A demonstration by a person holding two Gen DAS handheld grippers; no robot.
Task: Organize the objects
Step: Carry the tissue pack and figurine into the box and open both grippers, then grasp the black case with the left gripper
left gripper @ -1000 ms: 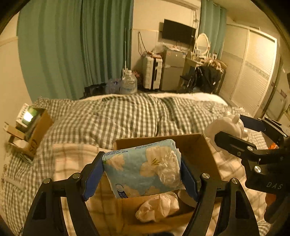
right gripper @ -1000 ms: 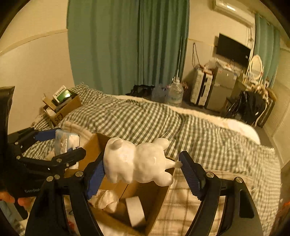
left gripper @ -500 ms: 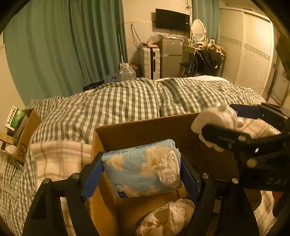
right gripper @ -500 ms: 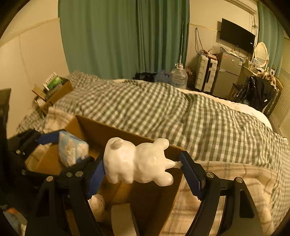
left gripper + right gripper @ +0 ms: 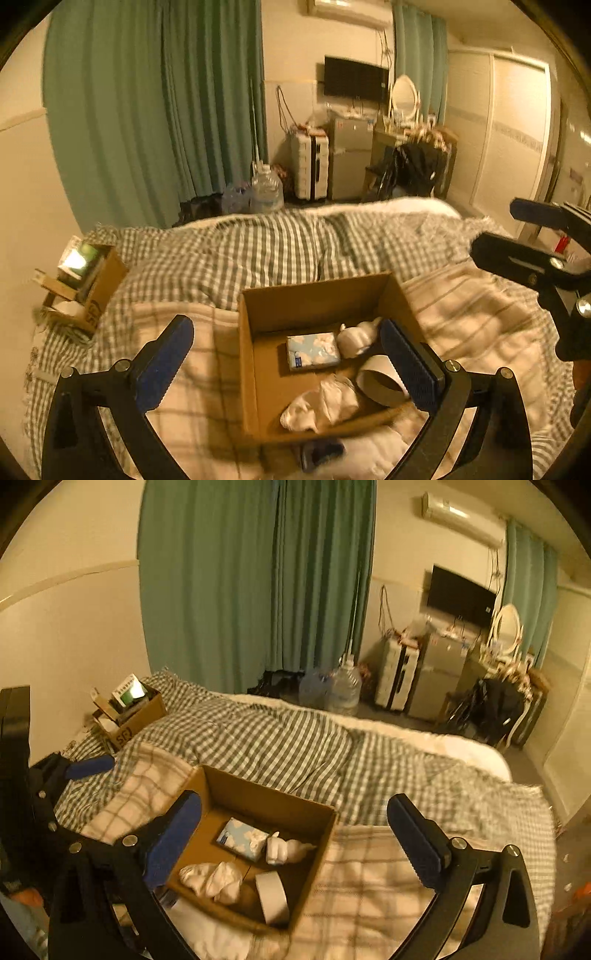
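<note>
Both grippers, left gripper (image 5: 286, 350) and right gripper (image 5: 295, 830), opening, empty; one cardboard box (image 5: 314, 295) holds four items.

Domestic bedroom: a bed (image 5: 295, 746) with checked bedding, green curtains (image 5: 258, 576), wall-mounted television (image 5: 460, 596), vanity mirror (image 5: 508, 627), suitcase (image 5: 397, 679) and wall air conditioner (image 5: 461, 518).

Dim bedroom – green curtains (image 5: 155, 110), checked bed (image 5: 266, 247).
</note>
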